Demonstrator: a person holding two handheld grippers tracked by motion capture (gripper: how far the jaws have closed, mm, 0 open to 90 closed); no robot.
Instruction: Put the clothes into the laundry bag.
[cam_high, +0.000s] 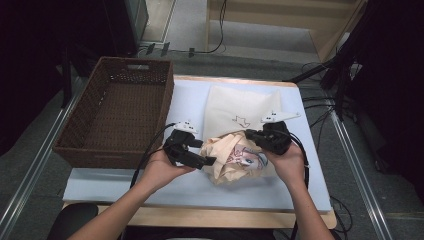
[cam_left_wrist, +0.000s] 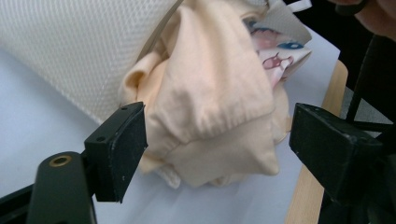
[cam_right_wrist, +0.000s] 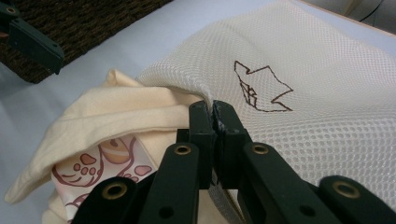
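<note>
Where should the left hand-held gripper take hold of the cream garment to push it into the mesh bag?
Probably the bunched fold of the cream garment sticking out nearest the left hand-held gripper, approached from the basket side. That lump already sits between the open jaws, and the right hand-held gripper holds the mesh bag by its edge, so a push goes toward the opening.

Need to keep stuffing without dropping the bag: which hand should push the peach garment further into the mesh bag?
Left. The left gripper is open around the peach garment; the right gripper is shut on the mesh bag edge, holding it.
</note>
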